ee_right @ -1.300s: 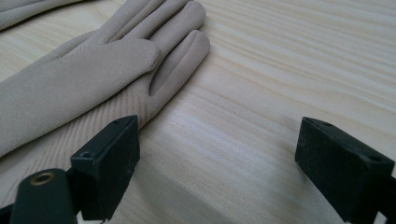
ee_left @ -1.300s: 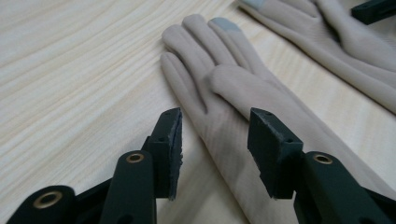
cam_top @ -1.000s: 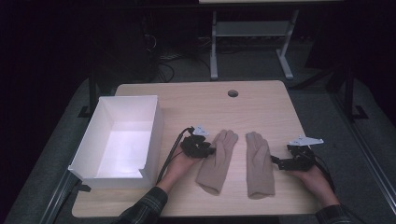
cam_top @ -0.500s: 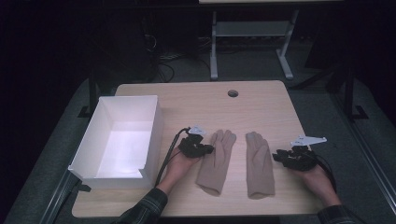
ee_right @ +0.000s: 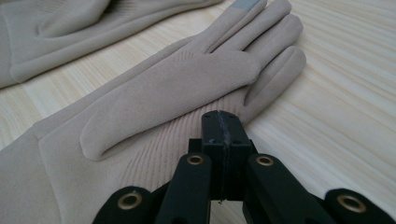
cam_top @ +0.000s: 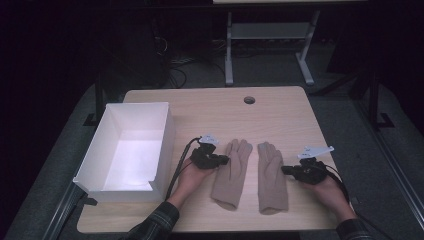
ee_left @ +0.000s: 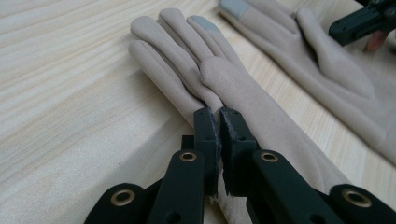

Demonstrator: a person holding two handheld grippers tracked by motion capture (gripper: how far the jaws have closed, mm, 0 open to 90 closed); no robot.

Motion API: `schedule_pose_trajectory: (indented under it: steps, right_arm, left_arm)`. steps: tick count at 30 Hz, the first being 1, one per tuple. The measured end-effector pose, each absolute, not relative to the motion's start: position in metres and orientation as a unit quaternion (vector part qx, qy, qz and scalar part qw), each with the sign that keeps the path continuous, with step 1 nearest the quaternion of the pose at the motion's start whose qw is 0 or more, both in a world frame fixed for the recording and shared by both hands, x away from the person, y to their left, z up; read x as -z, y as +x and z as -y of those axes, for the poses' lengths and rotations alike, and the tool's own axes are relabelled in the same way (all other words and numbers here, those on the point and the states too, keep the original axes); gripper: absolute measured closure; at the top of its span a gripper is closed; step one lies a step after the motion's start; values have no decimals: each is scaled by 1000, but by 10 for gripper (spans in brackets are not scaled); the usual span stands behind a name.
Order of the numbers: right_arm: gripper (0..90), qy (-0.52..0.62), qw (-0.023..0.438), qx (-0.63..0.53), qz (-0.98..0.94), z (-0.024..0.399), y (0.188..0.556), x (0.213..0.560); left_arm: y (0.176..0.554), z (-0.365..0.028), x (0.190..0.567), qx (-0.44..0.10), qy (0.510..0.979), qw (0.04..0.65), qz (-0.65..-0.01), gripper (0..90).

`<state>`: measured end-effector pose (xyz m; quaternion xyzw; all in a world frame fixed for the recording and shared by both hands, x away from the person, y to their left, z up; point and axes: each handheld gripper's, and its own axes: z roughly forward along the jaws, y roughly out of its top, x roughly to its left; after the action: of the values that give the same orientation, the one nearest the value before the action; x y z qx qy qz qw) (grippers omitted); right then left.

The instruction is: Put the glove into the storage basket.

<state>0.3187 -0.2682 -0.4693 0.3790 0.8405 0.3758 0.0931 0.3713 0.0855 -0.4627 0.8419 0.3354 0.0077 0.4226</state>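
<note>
Two beige gloves lie flat side by side on the wooden table [cam_top: 210, 110], fingers pointing away. My left gripper [cam_top: 227, 160] [ee_left: 219, 114] is shut on the left glove [cam_top: 231, 172] [ee_left: 187, 46], with a fold of its outer edge pinched between the jaws. My right gripper [cam_top: 284, 170] [ee_right: 220, 116] sits at the outer edge of the right glove [cam_top: 272, 175] [ee_right: 187, 79]. Its jaws have just been closing and now press flush together. No fabric shows between them. The left gripper view also catches the right glove [ee_left: 327, 60] and the right gripper [ee_left: 359, 23]. The left glove [ee_right: 70, 32] lies at the top left of the right gripper view.
An open white box [cam_top: 165, 130] stands on the table's left side, close to my left hand. A round cable hole [cam_top: 249, 100] lies near the far edge. Bare wood stretches beyond the gloves' fingertips. A metal frame stands on the floor behind the table.
My right gripper has slid left to the right glove's outer edge, and its jaws have gone from wide open to shut. My left hand has stayed put.
</note>
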Motion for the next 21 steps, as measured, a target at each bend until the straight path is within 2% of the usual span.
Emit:
schedule_pose_trajectory:
  steps: [21]
  right_arm:
    - [899,346,57,-390,-852,239,312,468]
  left_arm:
    - [364,-85,454,26,826,457,-330,854]
